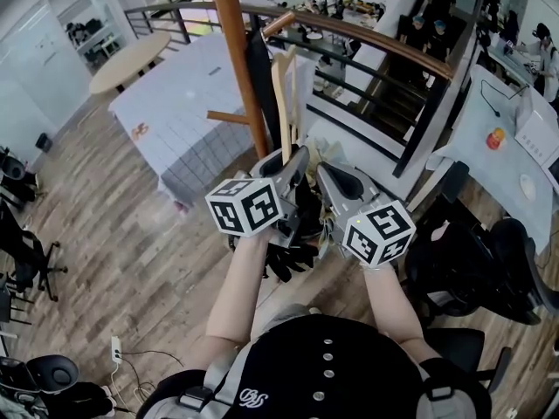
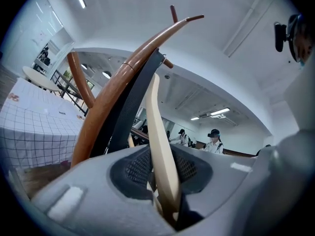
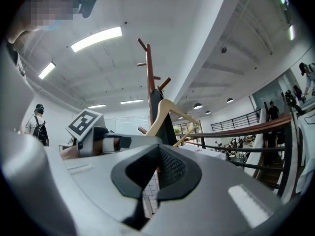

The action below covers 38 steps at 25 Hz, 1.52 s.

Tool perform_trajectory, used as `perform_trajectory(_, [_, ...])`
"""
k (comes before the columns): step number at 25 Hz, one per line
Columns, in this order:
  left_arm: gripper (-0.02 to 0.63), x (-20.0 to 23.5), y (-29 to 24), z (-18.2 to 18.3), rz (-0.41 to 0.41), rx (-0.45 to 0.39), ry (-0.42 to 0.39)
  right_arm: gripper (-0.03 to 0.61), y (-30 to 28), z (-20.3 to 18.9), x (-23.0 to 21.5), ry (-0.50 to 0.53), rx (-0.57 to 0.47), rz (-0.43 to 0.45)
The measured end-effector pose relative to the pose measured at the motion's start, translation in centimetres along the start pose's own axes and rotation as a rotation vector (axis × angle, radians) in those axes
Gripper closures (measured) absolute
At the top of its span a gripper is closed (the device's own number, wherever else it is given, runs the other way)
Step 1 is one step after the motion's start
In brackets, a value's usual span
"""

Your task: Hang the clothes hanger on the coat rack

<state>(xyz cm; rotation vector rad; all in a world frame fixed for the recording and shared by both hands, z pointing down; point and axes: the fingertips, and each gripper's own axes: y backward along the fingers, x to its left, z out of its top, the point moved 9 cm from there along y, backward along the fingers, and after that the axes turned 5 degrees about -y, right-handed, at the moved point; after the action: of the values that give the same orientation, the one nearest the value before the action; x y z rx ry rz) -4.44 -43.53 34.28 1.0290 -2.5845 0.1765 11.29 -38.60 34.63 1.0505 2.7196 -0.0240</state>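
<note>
The brown coat rack pole (image 1: 236,59) (image 3: 150,82) stands straight ahead, with a black garment (image 1: 260,77) (image 2: 130,107) hanging on it. A pale wooden hanger (image 1: 282,94) (image 3: 165,109) hangs beside the garment against the pole. One arm of the hanger (image 2: 160,146) runs up between the jaws of my left gripper (image 1: 295,160) (image 2: 165,181). Those jaws stand slightly apart, and a dark gap shows beside the wood. My right gripper (image 1: 330,175) (image 3: 152,166) is level just right of the left one, short of the rack. Its jaws are together with nothing between them.
A table with a white checked cloth (image 1: 183,120) stands behind the rack on the left, and a round table (image 1: 131,59) is farther back. A wooden-topped railing (image 1: 376,42) runs behind on the right. Office chairs (image 1: 489,260) and a desk (image 1: 498,147) are at the right.
</note>
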Motion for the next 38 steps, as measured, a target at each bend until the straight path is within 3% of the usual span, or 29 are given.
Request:
perform_trajectory(10, [0.487, -2.4, 3.1, -0.1, 0.069, -0.017, -0.2, 0.584, 2.1, -0.3, 0.5, -0.003, 0.017, -0.037])
perform_trajectory(17, [0.415, -3.8, 4.6, -0.8, 0.073, 0.001, -0.279, 0.583, 2.9, -1.0, 1.7, -0.006, 0.03, -0.015])
perform_trajectory(26, [0.402, -5.0, 6.2, -2.6, 0.078, -0.032, -0.243, 0.583, 4.1, -1.2, 2.5, -0.018, 0.015, -0.027])
perform_trajectory(32, [0.402, -5.1, 7.6, -3.8, 0.135, -0.116, -0.194, 0.583, 4.9, -1.9, 2.4, -0.032, 0.015, -0.044])
perform_trajectory(38, [0.402, -5.7, 8.3, -5.8, 0.086, -0.063, -0.211, 0.583, 5.7, -3.0, 2.0, -0.067, 0.031, -0.065])
